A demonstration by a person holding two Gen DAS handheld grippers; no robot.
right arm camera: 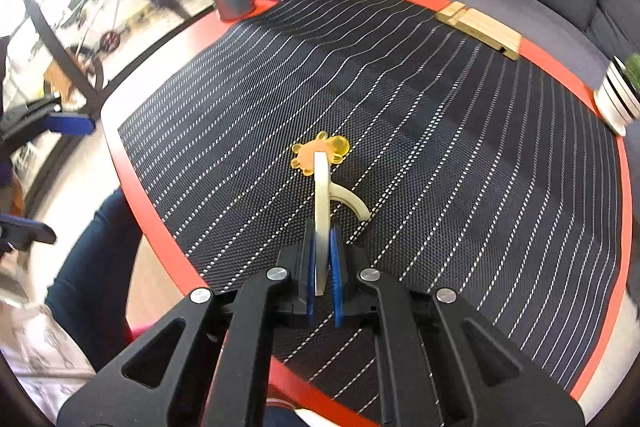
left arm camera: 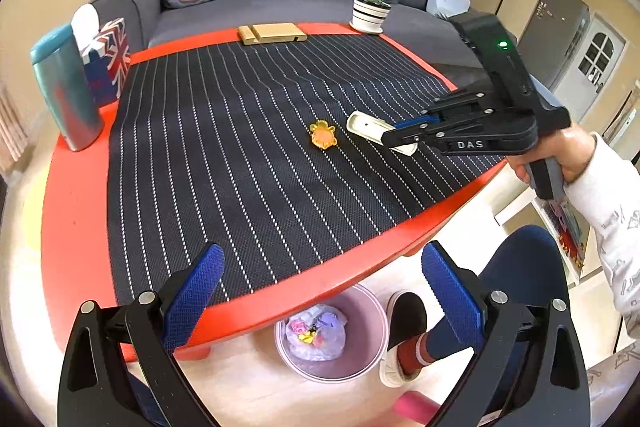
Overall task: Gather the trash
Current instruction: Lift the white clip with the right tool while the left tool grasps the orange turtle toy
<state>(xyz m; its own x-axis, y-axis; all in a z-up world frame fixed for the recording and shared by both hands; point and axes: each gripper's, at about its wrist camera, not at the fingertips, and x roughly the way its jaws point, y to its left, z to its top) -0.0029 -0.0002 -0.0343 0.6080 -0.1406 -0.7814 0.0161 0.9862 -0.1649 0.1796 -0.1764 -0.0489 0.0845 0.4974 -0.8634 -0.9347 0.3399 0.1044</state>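
Observation:
A cream-white plastic scrap is pinched edge-on in my right gripper, which is shut on it just above the striped mat. Just past the scrap's tip, an orange bear-shaped wrapper lies flat on the mat. My left gripper hangs open and empty over the table's near edge. Below that edge a pale pink bin stands on the floor with crumpled trash inside.
On the red table stand a teal tumbler and a flag-print tissue box at the left, a wooden stand and a potted cactus at the back. A person's leg and shoe are beside the bin.

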